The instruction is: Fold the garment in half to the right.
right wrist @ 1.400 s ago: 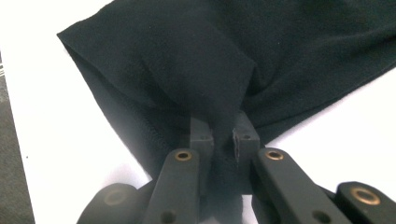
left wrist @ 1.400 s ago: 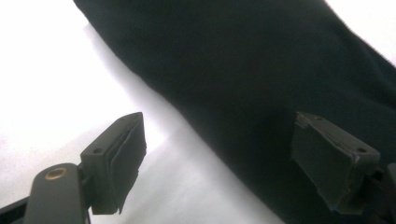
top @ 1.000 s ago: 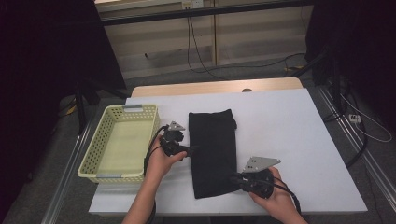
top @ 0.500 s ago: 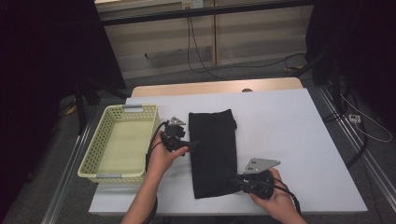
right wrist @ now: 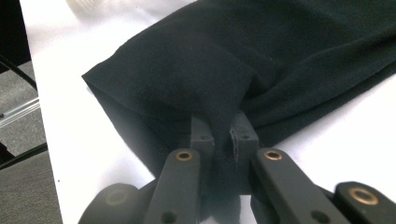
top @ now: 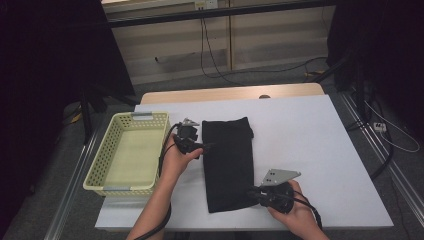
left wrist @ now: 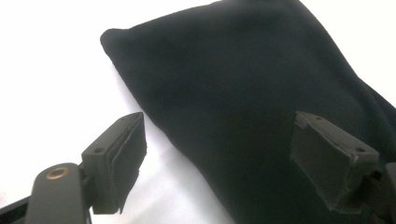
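Right hand-held gripper pinches the black cloth; left hand-held gripper gapes wide.

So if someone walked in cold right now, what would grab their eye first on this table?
The folded black fabric garment lying lengthwise mid-table stands out against the white tabletop. The right gripper has its jaws pinched shut on the cloth's near right edge, while the left gripper sits at the cloth's left edge with jaws wide open. At the table's left stands a pale yellow perforated plastic basket.
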Action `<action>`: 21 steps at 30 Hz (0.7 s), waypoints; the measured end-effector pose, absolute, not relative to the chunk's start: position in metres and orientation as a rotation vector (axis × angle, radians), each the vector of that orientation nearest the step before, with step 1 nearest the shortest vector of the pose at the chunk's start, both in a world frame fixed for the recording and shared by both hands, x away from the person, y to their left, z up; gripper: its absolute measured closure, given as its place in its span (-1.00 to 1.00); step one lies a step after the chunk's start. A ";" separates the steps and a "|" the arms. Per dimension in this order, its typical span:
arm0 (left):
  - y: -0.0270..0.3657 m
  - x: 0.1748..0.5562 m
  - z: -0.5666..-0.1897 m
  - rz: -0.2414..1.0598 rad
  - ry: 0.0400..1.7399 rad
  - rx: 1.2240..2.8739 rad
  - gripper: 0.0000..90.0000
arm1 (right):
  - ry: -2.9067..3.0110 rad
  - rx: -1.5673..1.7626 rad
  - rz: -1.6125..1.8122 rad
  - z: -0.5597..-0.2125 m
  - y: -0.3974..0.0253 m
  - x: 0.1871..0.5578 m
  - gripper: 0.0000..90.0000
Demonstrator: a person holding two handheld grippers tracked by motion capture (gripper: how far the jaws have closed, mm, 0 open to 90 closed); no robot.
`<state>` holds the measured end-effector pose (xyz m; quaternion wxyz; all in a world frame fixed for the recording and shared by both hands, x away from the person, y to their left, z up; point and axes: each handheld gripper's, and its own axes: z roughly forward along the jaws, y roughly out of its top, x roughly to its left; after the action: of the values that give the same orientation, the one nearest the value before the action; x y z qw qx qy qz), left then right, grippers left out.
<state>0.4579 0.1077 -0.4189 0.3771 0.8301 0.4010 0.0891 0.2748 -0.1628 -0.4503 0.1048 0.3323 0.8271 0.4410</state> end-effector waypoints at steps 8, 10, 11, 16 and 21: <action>0.102 0.477 -0.426 0.230 1.051 2.126 -0.55 | 2.434 0.972 1.301 -0.449 -0.164 0.274 0.86; 0.101 0.482 -0.428 0.228 1.059 2.131 -0.55 | 2.428 0.974 1.303 -0.449 -0.164 0.274 0.86; 0.101 0.482 -0.428 0.228 1.059 2.131 -0.55 | 2.427 0.975 1.303 -0.449 -0.164 0.274 0.86; 0.099 0.496 -0.432 0.225 1.071 2.126 -0.54 | 2.419 0.978 1.296 -0.449 -0.164 0.273 0.86; 0.095 0.505 -0.437 0.223 1.092 2.131 -0.52 | 2.416 0.983 1.287 -0.449 -0.163 0.272 0.86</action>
<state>0.5050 0.0954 -0.4371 0.3601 0.8267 0.4236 0.0864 0.2716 -0.1633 -0.4490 0.1163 0.3355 0.8250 0.4396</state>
